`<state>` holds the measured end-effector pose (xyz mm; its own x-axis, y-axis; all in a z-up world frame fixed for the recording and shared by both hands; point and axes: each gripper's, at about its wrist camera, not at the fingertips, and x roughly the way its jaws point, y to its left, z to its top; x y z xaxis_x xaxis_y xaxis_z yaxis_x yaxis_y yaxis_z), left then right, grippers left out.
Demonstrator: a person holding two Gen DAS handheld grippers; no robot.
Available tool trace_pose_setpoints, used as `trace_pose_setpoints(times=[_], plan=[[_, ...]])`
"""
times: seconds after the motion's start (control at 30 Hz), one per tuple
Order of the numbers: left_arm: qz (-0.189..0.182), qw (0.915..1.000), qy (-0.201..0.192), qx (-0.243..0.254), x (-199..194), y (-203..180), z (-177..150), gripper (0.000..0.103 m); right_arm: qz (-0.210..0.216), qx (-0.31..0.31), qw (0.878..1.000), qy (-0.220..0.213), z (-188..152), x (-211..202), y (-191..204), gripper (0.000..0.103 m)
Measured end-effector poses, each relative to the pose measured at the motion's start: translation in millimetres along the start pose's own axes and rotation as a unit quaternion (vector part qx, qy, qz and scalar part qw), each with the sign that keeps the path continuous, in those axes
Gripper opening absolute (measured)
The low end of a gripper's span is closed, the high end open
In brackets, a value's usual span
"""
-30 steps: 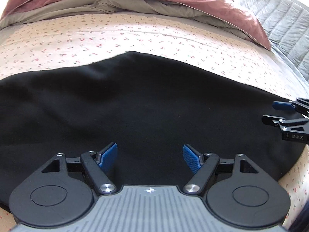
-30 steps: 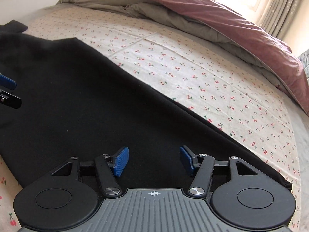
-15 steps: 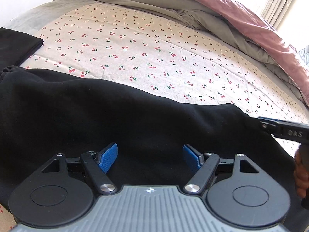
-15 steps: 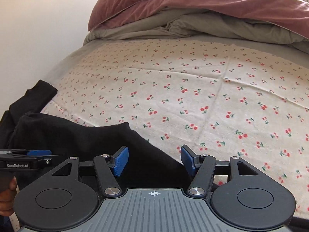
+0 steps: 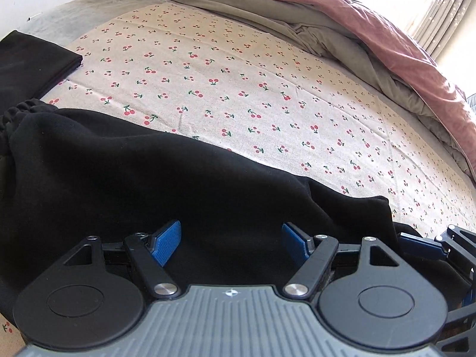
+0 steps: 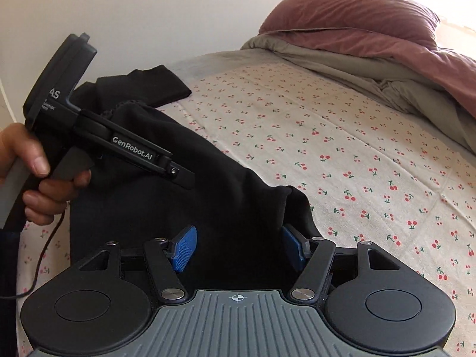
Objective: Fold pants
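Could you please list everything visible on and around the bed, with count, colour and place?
pants: one, black, spread across the near side of the bed, elastic waistband at the left
folded garment: one, black, far left on the bed
bedsheet: one, cream with red cherries, covering the mattress
duvet: one, dusky pink over grey-green, bunched at the far side
curtain: one, pale, top right
left gripper: one, black with blue pads, open over the pants
right gripper: one, same colours, open over the pants' end
hand: one, holding the left gripper's handle

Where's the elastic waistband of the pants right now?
In the left wrist view the waistband sits at the far left edge of the black pants, just below the folded black garment on the cherry-print sheet.
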<state>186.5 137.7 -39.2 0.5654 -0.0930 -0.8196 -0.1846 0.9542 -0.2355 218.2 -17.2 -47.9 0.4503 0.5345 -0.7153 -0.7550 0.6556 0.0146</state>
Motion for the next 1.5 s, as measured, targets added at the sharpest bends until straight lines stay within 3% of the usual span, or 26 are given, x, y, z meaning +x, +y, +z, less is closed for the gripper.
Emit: trace_pose_setpoints(times=[0.13,0.27,0.33,0.43,0.5,0.57,0.6,0.63,0.67,0.8,0.87,0.93,1.0,1.07,1.1,1.13,1.2,1.23,1.33,1.4,1.5], plan=[[0.010,0.9999,-0.001,0.013,4,-3,0,0.076,-0.021,-0.015,0.999,0.030,-3,21,9,0.065],[0.006,0.9999,0.001,0.009,4,1,1,0.076,-0.016,0.054,0.998,0.014,5,36,-13,0.065],[0.000,1.0000,0.001,-0.009,4,8,5,0.076,-0.006,0.103,0.995,-0.002,12,40,-31,0.072],[0.002,0.9992,-0.002,-0.040,2,23,11,0.076,0.022,0.191,0.981,0.000,20,54,-65,0.072],[0.005,0.9988,-0.002,-0.049,2,28,13,0.075,0.044,0.263,0.964,0.013,21,69,-87,0.072],[0.006,0.9986,-0.001,-0.053,2,29,13,0.073,0.059,0.324,0.944,0.013,21,77,-105,0.063],[0.007,0.9985,-0.001,-0.055,1,30,13,0.072,0.054,0.347,0.936,0.008,21,78,-111,0.047],[0.008,0.9983,-0.001,-0.058,0,31,14,0.072,0.040,0.360,0.932,0.015,21,80,-114,0.025],[0.008,0.9980,-0.002,-0.063,0,33,14,0.070,0.022,0.362,0.931,0.021,22,81,-116,0.012],[0.009,0.9953,-0.003,-0.096,-3,46,16,0.062,-0.009,0.333,0.942,-0.024,15,64,-110,0.006],[0.015,0.9950,-0.003,-0.098,-4,47,16,0.060,-0.024,0.334,0.941,-0.047,16,57,-105,0.006],[0.026,0.9956,-0.002,-0.090,-5,45,15,0.057,-0.050,0.325,0.944,-0.038,14,65,-102,0.005],[0.031,0.9954,-0.003,-0.090,-8,46,14,0.056,-0.076,0.290,0.954,-0.020,11,83,-95,0.005],[0.023,0.9936,-0.005,-0.111,-13,55,16,0.056,-0.090,0.271,0.958,-0.029,9,83,-89,0.005],[0.016,0.9915,-0.011,-0.129,-17,64,17,0.056,-0.093,0.275,0.957,-0.029,10,78,-88,0.013],[0.009,0.9894,-0.016,-0.144,-21,73,17,0.056,-0.107,0.292,0.950,-0.035,10,67,-87,0.027],[-0.003,0.9875,-0.024,-0.156,-31,85,18,0.056,-0.175,0.286,0.940,-0.068,10,38,-77,0.029],[-0.004,0.9861,-0.035,-0.162,-38,92,18,0.056,-0.203,0.259,0.941,-0.084,9,19,-66,0.029],[-0.003,0.9830,-0.064,-0.172,-59,110,13,0.056,-0.177,0.214,0.957,-0.089,-1,-16,-30,0.029],[0.023,0.9799,-0.083,-0.180,-73,122,10,0.057,-0.150,0.166,0.972,-0.074,-12,-28,9,0.030],[-0.001,0.9724,-0.096,-0.213,-88,146,4,0.057,-0.100,0.076,0.991,-0.043,-25,-27,76,0.031]])
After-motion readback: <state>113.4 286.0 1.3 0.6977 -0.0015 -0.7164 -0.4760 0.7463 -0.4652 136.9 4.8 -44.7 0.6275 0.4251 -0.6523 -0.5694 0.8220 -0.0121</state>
